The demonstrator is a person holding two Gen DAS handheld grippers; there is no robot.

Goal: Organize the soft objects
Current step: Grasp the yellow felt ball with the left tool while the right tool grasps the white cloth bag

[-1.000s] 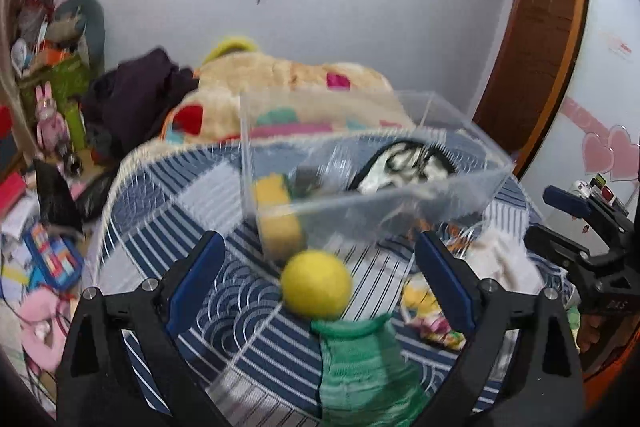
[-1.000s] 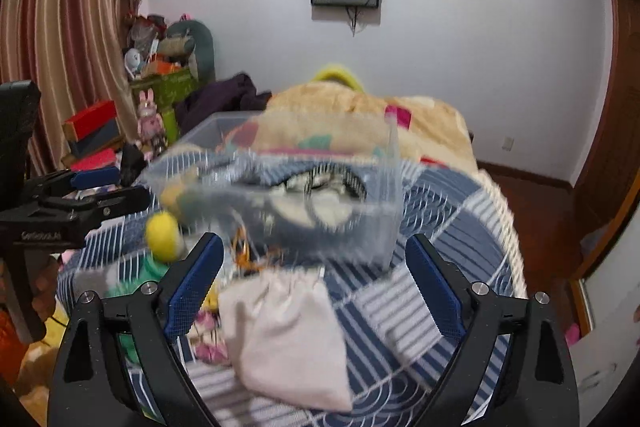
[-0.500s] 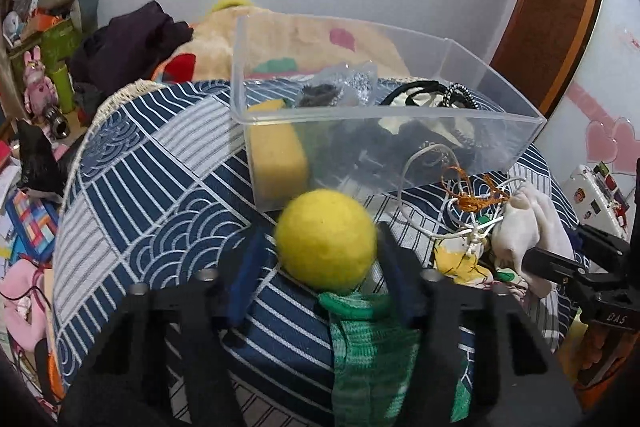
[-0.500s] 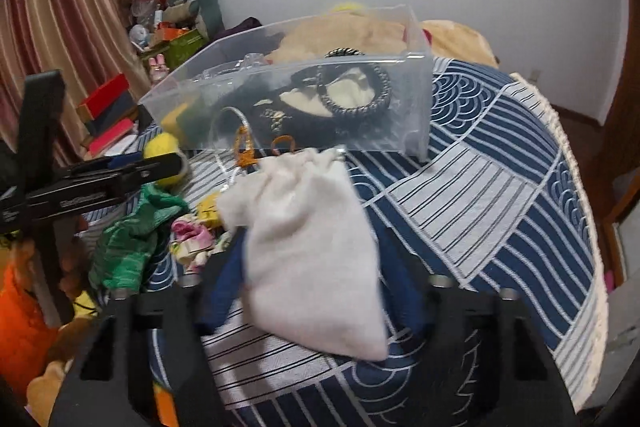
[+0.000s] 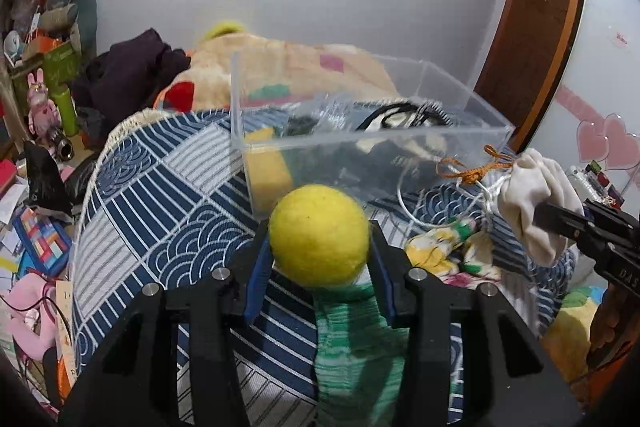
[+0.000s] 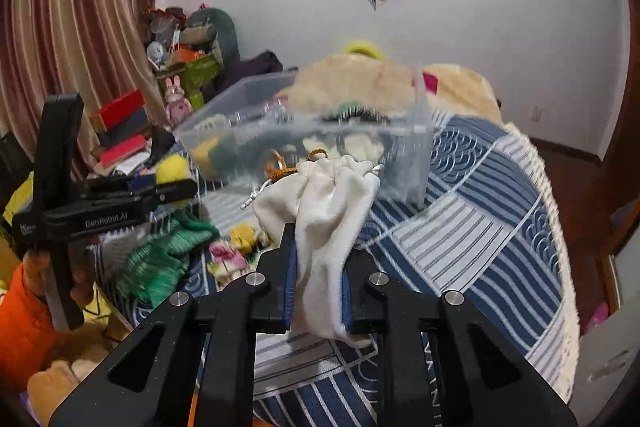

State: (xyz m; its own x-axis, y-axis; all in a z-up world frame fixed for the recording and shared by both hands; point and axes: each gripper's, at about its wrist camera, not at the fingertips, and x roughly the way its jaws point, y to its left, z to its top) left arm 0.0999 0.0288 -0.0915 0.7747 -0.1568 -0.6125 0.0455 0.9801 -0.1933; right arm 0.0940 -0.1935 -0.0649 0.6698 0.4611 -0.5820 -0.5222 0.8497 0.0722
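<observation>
My left gripper [image 5: 318,233] is shut on a yellow felt ball [image 5: 319,235] and holds it above the blue patterned cloth [image 5: 160,211], in front of the clear plastic bin [image 5: 360,143]. The ball also shows in the right wrist view [image 6: 172,169]. My right gripper [image 6: 318,247] is shut on a white drawstring pouch [image 6: 328,203], lifted off the cloth just before the bin [image 6: 304,143]. The pouch also shows in the left wrist view [image 5: 536,203]. A green knitted cloth [image 5: 352,343] lies on the cloth below the ball; it also shows in the right wrist view [image 6: 164,255].
The bin holds a yellow sponge [image 5: 268,175], dark items and a beaded ring. A yellow floral cloth [image 5: 440,251] and an orange cord [image 5: 476,171] lie beside the green cloth. Clutter and toys [image 5: 40,107] fill the floor at left. A wooden door [image 5: 532,27] stands at right.
Both grippers closed from open: the left took the yellow ball, the right took the white pouch. Both objects have since been lifted off the cloth.
</observation>
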